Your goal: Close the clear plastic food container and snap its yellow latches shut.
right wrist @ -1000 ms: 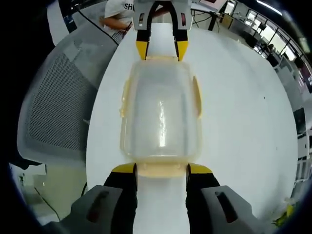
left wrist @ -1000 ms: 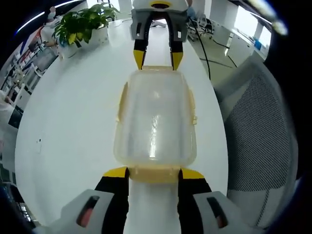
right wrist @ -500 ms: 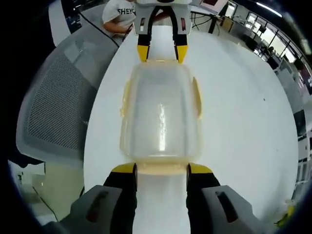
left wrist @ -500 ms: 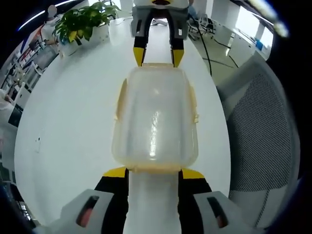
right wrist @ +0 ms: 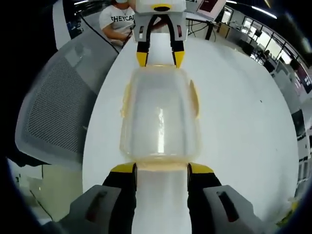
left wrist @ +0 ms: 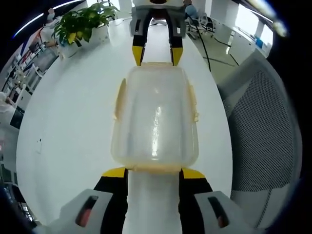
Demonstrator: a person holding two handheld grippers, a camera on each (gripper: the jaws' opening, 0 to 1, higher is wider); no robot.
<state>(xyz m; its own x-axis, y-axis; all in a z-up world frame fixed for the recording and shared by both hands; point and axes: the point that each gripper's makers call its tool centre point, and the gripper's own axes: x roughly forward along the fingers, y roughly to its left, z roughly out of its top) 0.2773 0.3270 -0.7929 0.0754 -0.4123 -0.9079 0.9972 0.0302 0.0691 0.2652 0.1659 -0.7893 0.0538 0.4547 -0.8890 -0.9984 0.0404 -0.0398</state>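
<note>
Over the last second my left gripper (left wrist: pixel 153 171) and right gripper (right wrist: pixel 161 168), both wide, crept closer against the end latches of the lidded container (left wrist: pixel 154 117) on the worktop (left wrist: pixel 68 117); latches probably not yet snapped.

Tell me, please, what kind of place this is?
Probably an open office: a long white table, a mesh office chair beside it, a potted plant at its far end, and more desks behind.
</note>
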